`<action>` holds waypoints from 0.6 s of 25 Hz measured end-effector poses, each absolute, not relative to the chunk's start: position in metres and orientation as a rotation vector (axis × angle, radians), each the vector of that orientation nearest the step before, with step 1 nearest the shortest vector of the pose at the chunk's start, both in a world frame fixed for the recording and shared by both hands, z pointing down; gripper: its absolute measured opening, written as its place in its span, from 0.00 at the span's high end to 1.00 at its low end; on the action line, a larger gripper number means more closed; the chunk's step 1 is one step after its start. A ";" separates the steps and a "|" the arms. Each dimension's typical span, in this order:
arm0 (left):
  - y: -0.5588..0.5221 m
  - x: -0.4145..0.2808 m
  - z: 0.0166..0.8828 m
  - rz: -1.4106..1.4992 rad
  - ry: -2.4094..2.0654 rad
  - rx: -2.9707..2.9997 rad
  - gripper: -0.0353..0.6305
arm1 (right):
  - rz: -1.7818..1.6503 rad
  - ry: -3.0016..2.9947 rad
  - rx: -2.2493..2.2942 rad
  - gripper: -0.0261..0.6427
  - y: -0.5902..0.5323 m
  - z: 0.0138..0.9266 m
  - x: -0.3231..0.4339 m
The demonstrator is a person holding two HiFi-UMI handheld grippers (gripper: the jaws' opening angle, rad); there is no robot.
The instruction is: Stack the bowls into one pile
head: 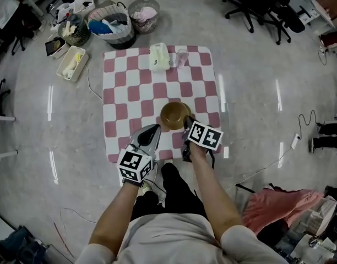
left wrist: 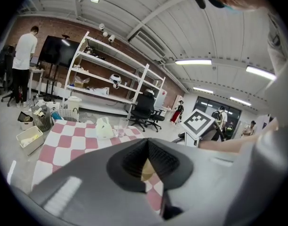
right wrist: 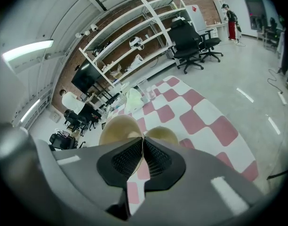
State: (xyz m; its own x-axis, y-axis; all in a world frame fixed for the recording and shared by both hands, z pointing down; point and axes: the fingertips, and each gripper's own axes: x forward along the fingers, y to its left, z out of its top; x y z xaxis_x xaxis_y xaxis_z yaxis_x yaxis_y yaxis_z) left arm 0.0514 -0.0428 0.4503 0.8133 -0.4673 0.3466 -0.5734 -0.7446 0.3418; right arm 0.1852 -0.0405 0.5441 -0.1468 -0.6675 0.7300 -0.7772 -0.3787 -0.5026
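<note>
A brown bowl (head: 174,114) sits on the near middle of the red-and-white checked mat (head: 124,92). My right gripper (head: 186,126) is at the bowl's near right rim, and its jaws look shut on that rim. In the right gripper view, brown bowl (right wrist: 119,127) surfaces show on both sides of the shut jaws of the right gripper (right wrist: 143,142); I cannot tell if this is one bowl or two nested. My left gripper (head: 153,131) hangs shut and holds nothing, a little left of the bowl. Only a sliver of bowl (left wrist: 147,171) shows past the left gripper (left wrist: 147,147).
A white jug (head: 159,56) and a clear glass (head: 182,57) stand at the mat's far edge. Baskets (head: 110,23), a white tray (head: 72,62) and clutter lie beyond the far left corner. Office chairs (head: 262,4) are at the far right, and a cable (head: 256,169) crosses the floor.
</note>
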 end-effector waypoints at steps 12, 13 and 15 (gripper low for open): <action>-0.049 0.078 0.479 0.421 -0.785 2.522 0.94 | 1.531 -1.624 1.911 0.92 -0.042 0.594 0.215; -0.050 0.079 0.482 0.427 -0.790 2.519 0.94 | 1.529 -1.626 1.901 0.92 -0.043 0.598 0.215; -0.051 0.084 0.488 0.434 -0.787 2.515 0.94 | 1.516 -1.625 1.886 0.92 -0.045 0.606 0.218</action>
